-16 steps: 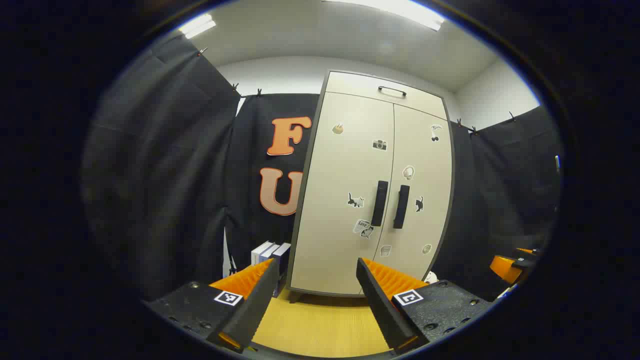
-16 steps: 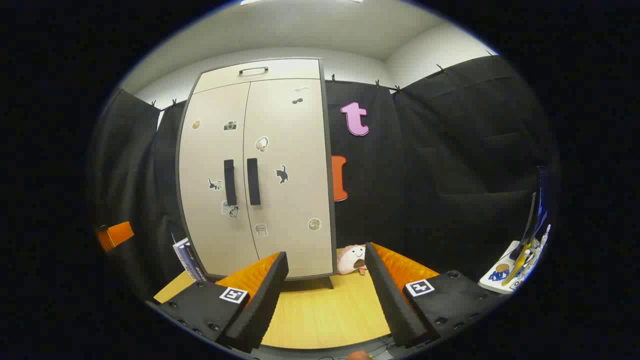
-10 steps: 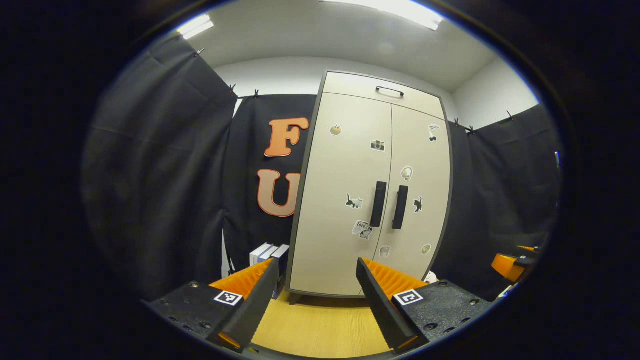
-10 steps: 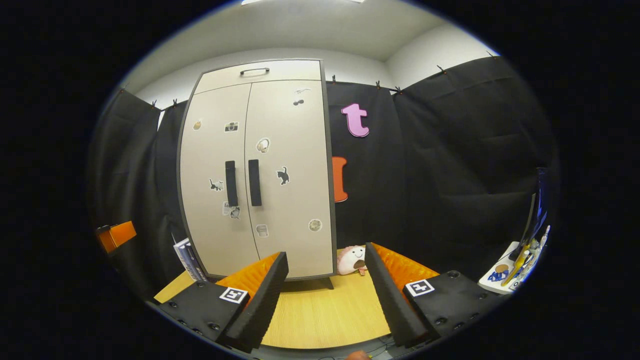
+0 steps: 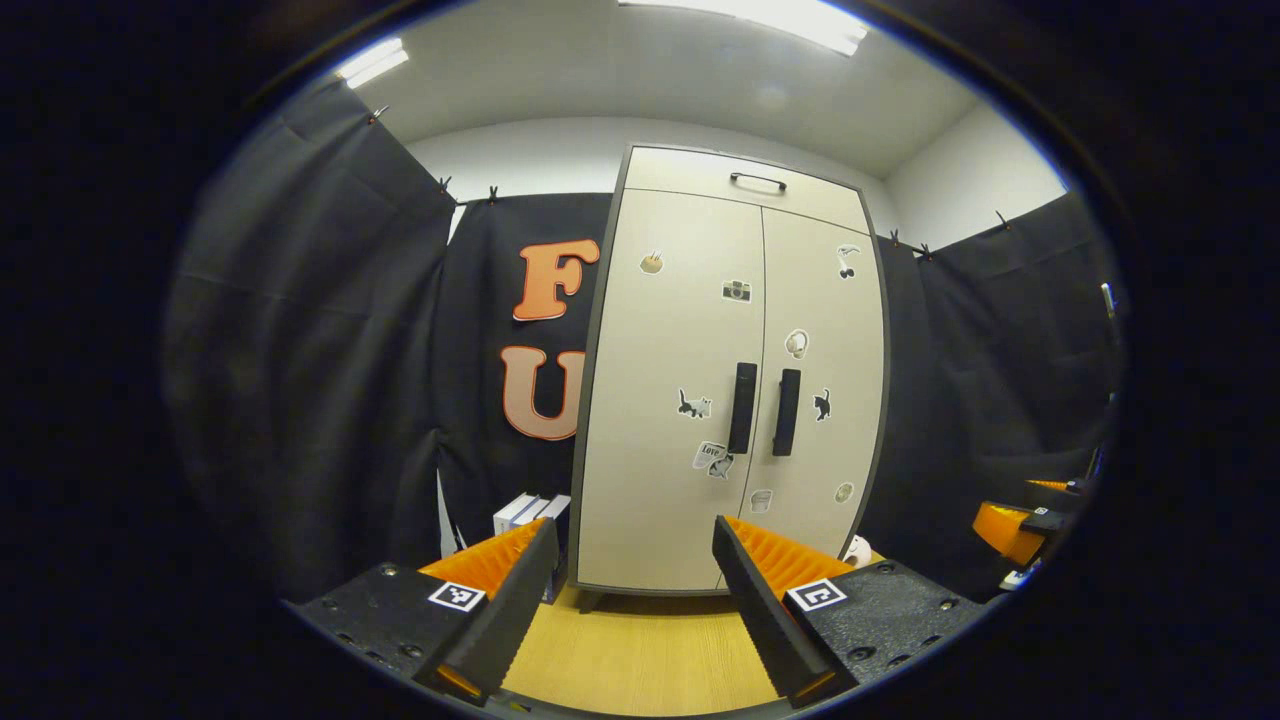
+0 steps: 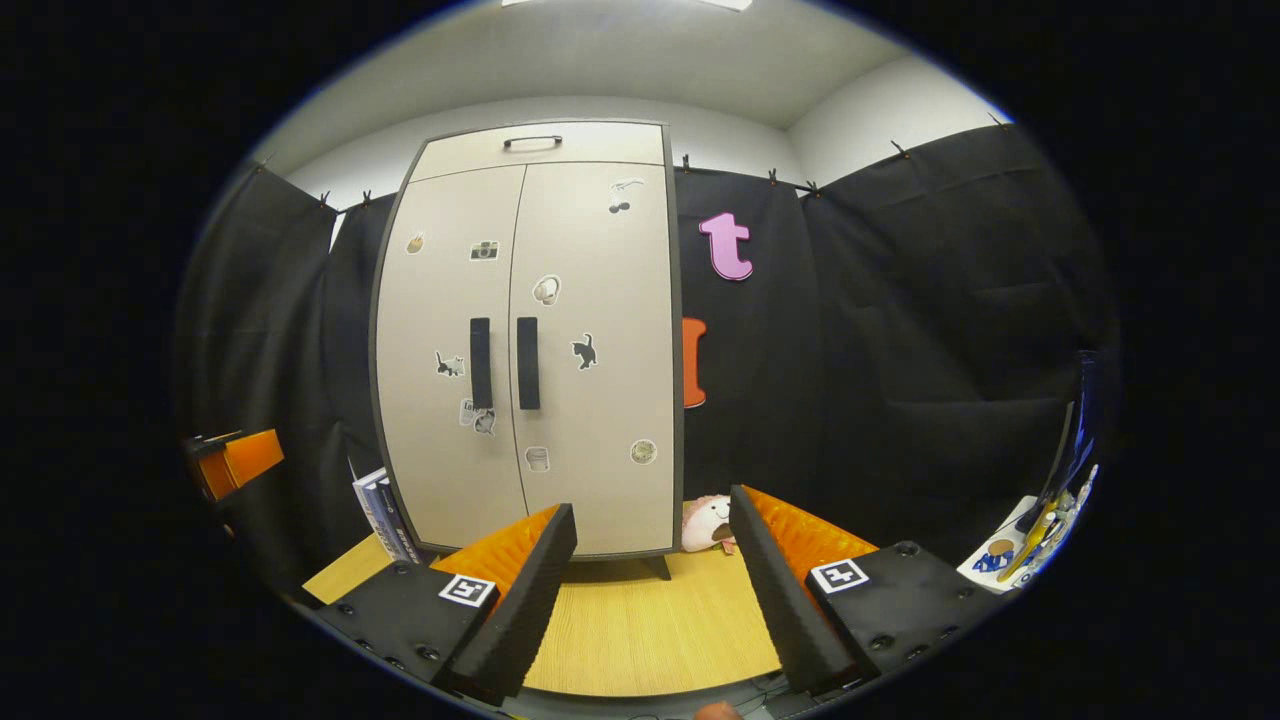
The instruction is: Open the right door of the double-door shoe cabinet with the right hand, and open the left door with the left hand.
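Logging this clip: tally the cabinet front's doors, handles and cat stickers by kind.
Doors: 2, the left door and right door, both shut.
Vertical handles: 2, the left handle and right handle.
Horizontal handles: 1, the top handle.
Cat stickers: 2, the left cat sticker and right cat sticker.
Total: 7.

We hold our left gripper (image 5: 625,600) level and facing forward, its two ridged fingers spread wide apart with nothing between them. Our right gripper (image 6: 655,595) sits in the same pose, fingers parted wide and gripping nothing. From the left gripper view the right gripper shows far off at the right edge, and from the right gripper view the left gripper shows at the left edge.
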Motion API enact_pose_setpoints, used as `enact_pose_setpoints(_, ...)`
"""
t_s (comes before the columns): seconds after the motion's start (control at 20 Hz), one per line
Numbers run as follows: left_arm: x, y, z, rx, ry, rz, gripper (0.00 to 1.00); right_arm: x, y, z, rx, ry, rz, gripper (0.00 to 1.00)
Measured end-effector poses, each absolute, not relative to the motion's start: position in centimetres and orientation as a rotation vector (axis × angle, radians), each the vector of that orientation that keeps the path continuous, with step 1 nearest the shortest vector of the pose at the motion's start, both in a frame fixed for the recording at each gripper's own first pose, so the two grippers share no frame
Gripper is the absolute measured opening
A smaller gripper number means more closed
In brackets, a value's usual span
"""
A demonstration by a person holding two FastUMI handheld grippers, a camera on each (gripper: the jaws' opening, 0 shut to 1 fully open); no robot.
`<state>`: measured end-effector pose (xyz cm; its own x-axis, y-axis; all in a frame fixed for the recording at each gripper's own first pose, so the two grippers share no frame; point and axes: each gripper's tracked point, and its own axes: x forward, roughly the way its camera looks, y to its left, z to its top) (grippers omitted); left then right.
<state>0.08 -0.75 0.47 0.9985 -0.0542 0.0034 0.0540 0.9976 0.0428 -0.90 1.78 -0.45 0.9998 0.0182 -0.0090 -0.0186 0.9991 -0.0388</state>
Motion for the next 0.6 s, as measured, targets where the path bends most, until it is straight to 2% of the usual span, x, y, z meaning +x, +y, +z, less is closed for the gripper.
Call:
enact_pose_setpoints(0.4, 0.6, -1.6, 0.0, 0.045, -0.001, -0.080, 0.94, 0.0, 2.7, -1.2, -0.056, 0.025, 0.034, 0.99)
enact_pose_setpoints(0.6, 1.2, -1.5, -0.6, 0.029, 0.016, -0.087, 0.94, 2.3, 4.3, -1.0, -0.059, 0.033, 0.060, 0.99)
